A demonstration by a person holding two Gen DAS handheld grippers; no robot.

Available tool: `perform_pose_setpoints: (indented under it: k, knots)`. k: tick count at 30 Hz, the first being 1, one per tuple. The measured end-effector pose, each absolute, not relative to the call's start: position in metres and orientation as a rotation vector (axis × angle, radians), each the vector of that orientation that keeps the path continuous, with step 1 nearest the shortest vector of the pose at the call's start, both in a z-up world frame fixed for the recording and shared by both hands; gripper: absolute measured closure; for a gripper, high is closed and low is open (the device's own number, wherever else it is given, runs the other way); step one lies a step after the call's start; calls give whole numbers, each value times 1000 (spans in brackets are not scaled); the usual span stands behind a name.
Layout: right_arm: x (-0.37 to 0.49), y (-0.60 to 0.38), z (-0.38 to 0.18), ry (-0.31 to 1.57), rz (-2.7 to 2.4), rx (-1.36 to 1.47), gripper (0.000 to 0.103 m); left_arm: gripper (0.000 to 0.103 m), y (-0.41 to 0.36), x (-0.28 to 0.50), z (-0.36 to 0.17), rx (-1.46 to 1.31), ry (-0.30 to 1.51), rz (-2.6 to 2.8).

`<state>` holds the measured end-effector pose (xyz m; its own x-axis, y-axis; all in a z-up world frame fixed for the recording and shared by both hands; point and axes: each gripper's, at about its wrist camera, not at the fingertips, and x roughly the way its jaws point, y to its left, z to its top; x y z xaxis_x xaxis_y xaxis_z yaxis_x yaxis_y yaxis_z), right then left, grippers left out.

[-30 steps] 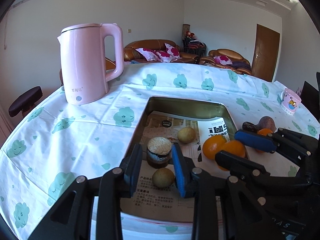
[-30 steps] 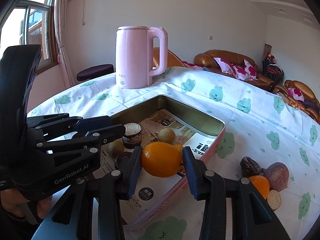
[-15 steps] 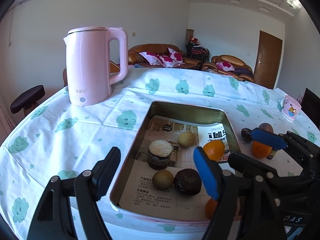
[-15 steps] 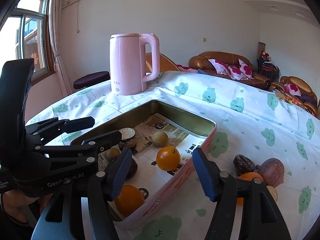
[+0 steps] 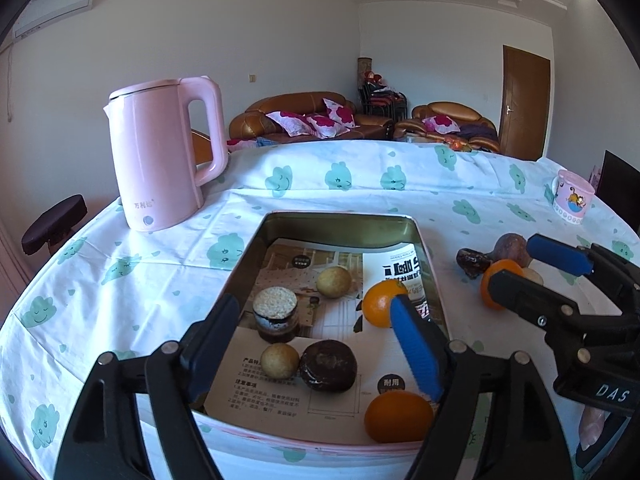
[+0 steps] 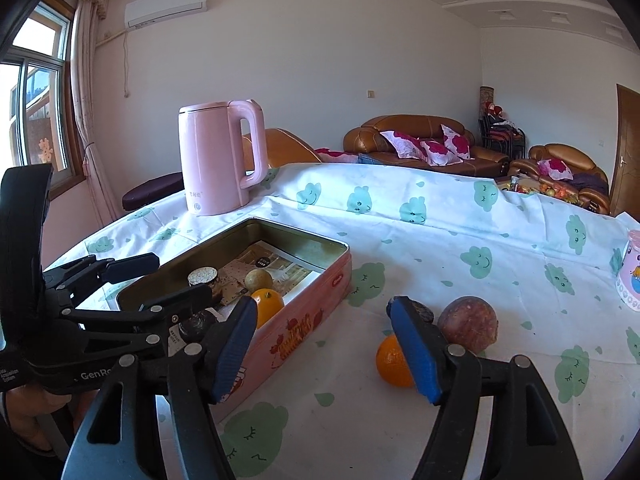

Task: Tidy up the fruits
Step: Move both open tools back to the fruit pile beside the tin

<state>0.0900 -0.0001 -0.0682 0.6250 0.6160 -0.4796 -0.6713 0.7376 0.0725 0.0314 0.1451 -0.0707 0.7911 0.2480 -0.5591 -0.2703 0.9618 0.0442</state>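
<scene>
A pink metal tin (image 5: 248, 256) (image 6: 304, 320) lined with paper lies on the table. In it are two oranges (image 5: 380, 304) (image 5: 398, 416), two small tan fruits (image 5: 334, 281) (image 5: 279, 360), a dark round fruit (image 5: 329, 365) and a small jar (image 5: 276, 314). My left gripper (image 5: 316, 348) is open and empty above the tin's near end. My right gripper (image 6: 324, 350) is open and empty, right of the tin. Beside its right finger on the cloth lie an orange (image 6: 390, 362), a purple-brown fruit (image 6: 468, 326) and a dark date-like fruit (image 5: 472, 263).
A pink kettle (image 5: 160, 160) (image 6: 220, 156) stands behind the tin at the left. A pink mug (image 5: 572, 196) stands at the far right. The cloud-print tablecloth (image 6: 440, 240) covers the round table. Sofas stand behind it.
Both grippers have pulled back and opened wide. The right gripper let go of an orange in the tin and swung right, towards the loose fruit on the cloth.
</scene>
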Motion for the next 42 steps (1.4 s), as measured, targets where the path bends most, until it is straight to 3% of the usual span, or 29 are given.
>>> perform_pose_setpoints:
  k: [4,21,29,33,40,41,42]
  knots:
    - [88,-8,-67,491,730,-128,32,8,136,31,-66,-14,574,283]
    - [120,-92,-72,564,548,-41,32,5,99,52,-62,36,560,229]
    - [128,-75,-81,650,556,-110,32,4,92,62,-58,25,552,210]
    - [135,-60,-92,726,569,-169,42,4,90,63,-58,22,552,195]
    - [146,-49,-99,777,592,-209,45,3,82,69,-61,17,573,153]
    - [149,-49,-100,789,601,-199,47,3,81,69,-62,21,576,149]
    - [151,-49,-103,806,608,-191,58,3,79,69,-63,24,579,145]
